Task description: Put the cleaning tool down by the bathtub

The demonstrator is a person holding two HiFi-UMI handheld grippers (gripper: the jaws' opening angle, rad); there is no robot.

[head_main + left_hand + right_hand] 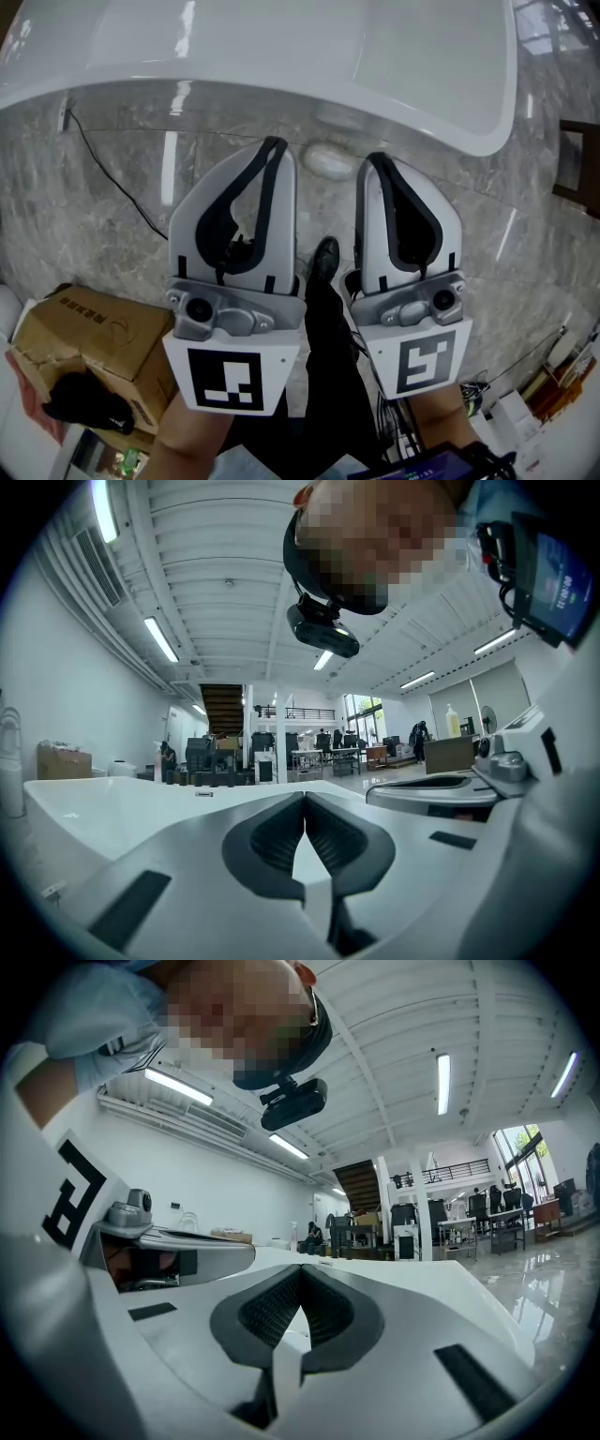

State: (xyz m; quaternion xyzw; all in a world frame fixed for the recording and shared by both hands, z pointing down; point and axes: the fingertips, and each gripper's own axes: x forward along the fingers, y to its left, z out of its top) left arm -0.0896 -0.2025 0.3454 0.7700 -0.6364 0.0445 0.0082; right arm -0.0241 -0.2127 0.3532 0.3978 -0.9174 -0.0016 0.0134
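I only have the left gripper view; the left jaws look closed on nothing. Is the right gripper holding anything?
Observer: No, the right gripper is shut and empty.
Operator: Anything lying by the bathtub?
Observer: The head view shows a small pale oval object on the grey marble floor beside the white bathtub; what it is, I cannot tell.
Operator: Anything else down there?
Observer: A brown cardboard box, to your left.

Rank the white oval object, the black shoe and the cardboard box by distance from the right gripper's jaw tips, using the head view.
1. White oval object: on the floor just left of the right gripper.
2. Black shoe: lower down, on the floor.
3. Cardboard box: far lower left.
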